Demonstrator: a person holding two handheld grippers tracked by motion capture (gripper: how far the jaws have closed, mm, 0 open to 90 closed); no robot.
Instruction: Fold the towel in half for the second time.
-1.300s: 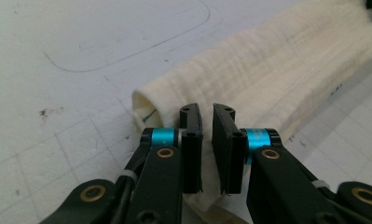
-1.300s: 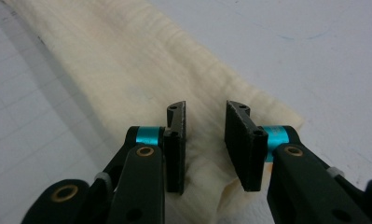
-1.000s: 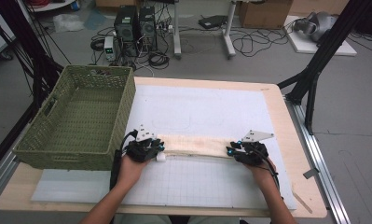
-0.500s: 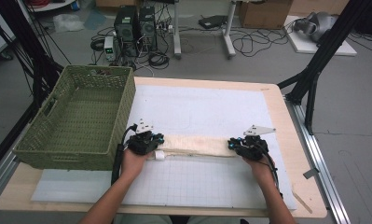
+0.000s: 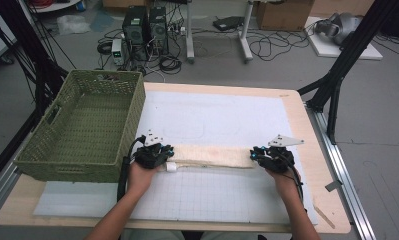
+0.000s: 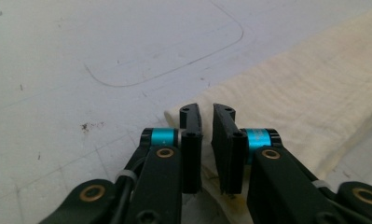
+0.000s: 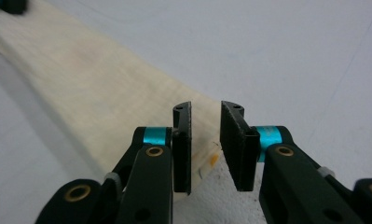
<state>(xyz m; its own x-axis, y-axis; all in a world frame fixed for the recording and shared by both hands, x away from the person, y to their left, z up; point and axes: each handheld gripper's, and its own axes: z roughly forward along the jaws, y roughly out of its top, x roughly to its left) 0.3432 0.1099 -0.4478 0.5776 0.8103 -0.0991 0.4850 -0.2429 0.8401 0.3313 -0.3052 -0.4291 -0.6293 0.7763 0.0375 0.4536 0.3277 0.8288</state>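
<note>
A long cream cloth strip point(image 5: 212, 156) lies folded flat across the white mat. My left gripper point(image 5: 163, 151) is at the strip's left end and my right gripper point(image 5: 256, 153) at its right end, both low over the mat. In the left gripper view the jaws point(image 6: 207, 116) stand a narrow gap apart over the cloth's corner point(image 6: 314, 93). They have just been opening, and the pads do not press on the cloth. In the right gripper view the jaws point(image 7: 206, 116) have a wider gap and have also just been opening. The cloth's end point(image 7: 95, 88) lies under the gap, not pinched.
A green woven basket point(image 5: 137, 115) stands at the left of the table, close to my left gripper. The white grid mat point(image 5: 212, 115) covers most of the wooden table point(image 5: 297, 115). Black stand legs rise at the right; computers and cables lie on the floor beyond.
Both grippers have edged slightly toward the far side of the table. The cloth strip lies about where it was.
</note>
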